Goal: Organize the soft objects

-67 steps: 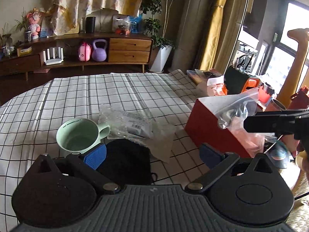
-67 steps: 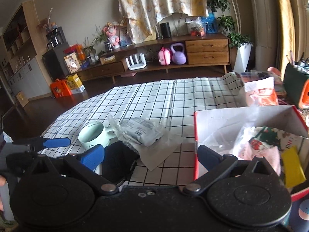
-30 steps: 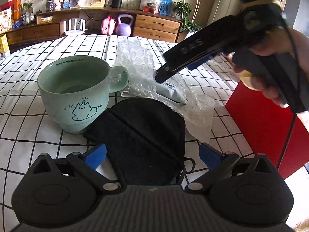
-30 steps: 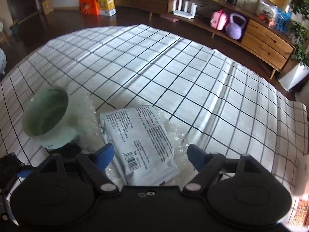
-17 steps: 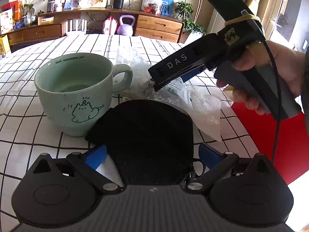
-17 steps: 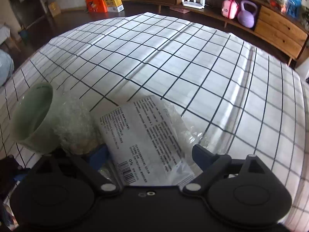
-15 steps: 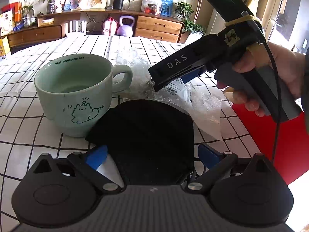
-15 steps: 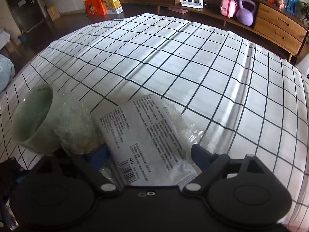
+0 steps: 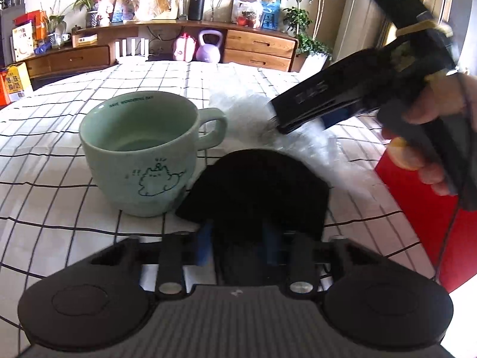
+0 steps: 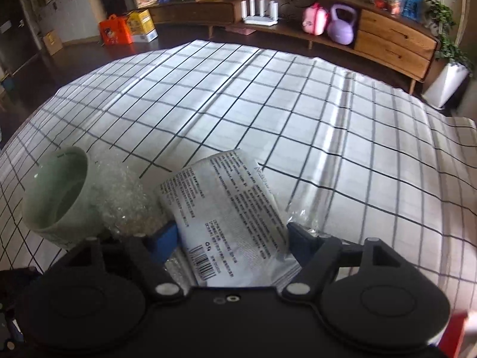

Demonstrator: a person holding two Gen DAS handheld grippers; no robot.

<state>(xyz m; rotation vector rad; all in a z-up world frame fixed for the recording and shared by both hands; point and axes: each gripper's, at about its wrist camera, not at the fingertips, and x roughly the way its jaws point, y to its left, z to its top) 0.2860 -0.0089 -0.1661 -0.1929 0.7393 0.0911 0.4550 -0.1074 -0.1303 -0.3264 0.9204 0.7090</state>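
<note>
A black cloth mask [image 9: 256, 185] lies on the checked tablecloth beside a green mug [image 9: 140, 149]. My left gripper [image 9: 238, 244] is shut on the near edge of the mask. A grey sealed packet [image 10: 229, 220] with printed text and a barcode lies in clear bubble wrap [image 10: 122, 197]. My right gripper [image 10: 232, 235] has closed in on the packet's sides and grips it. The right gripper also shows in the left wrist view [image 9: 286, 119], just behind the mask.
A red box [image 9: 423, 214] stands at the right of the mask. The mug [image 10: 56, 191] is close on the left of the packet. The checked tablecloth [image 10: 268, 95] stretches far ahead. A wooden sideboard [image 9: 167, 44] lines the back wall.
Both grippers have closed: the left on the black mask, the right on the grey packet. The right gripper has lifted slightly and moved right in the left wrist view.
</note>
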